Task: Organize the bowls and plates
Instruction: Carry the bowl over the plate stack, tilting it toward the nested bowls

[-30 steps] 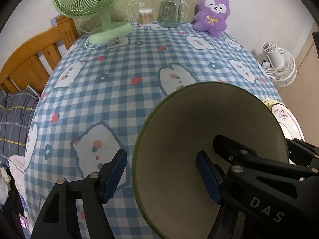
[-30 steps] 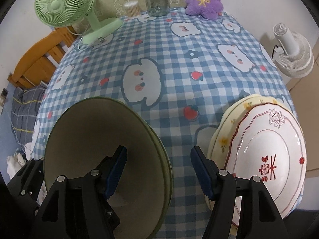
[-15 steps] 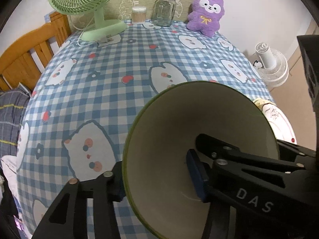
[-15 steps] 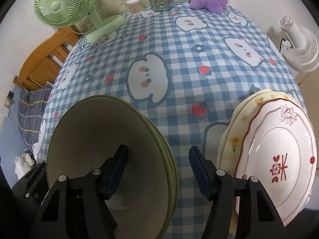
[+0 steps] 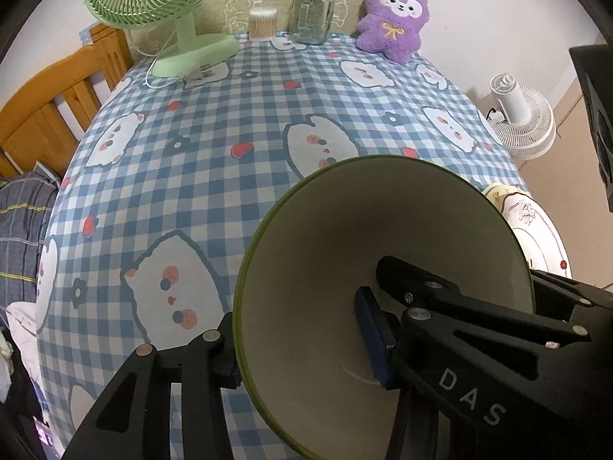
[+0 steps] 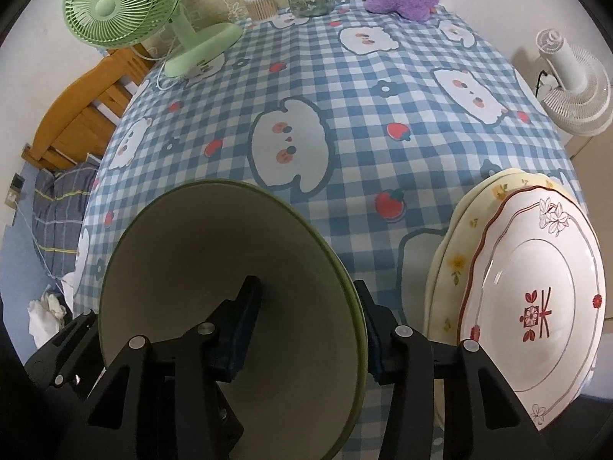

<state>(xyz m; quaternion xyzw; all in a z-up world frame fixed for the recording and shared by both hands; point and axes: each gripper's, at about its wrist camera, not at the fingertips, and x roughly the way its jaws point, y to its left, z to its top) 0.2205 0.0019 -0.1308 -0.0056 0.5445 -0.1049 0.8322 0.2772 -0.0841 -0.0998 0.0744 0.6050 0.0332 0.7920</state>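
A green-rimmed bowl [image 5: 345,237], cream inside, sits on the checked tablecloth [image 5: 230,134] nested on at least one more like it. My left gripper [image 5: 299,333] is shut on its left wall, one pad outside and one inside. My right gripper [image 6: 306,306] straddles the right wall of the bowl [image 6: 214,253]; its jaws are closing, with pads against both sides. Its inner finger [image 5: 417,283] shows in the left wrist view. To the right lies a stack of plates [image 6: 551,253], a red-patterned white one on a cream one.
Along the far edge of the table stand a green desk fan [image 5: 153,0], a cotton-swab pot [image 5: 262,23], a glass jar [image 5: 312,15] and a purple plush toy [image 5: 394,19]. A white fan [image 5: 521,122] is on the floor at the right. A wooden bed frame [image 5: 49,103] is at the left.
Both grippers have narrowed onto the bowl: the left jaws came together on its left wall, then the right jaws on its right wall. Neither hand has shifted.
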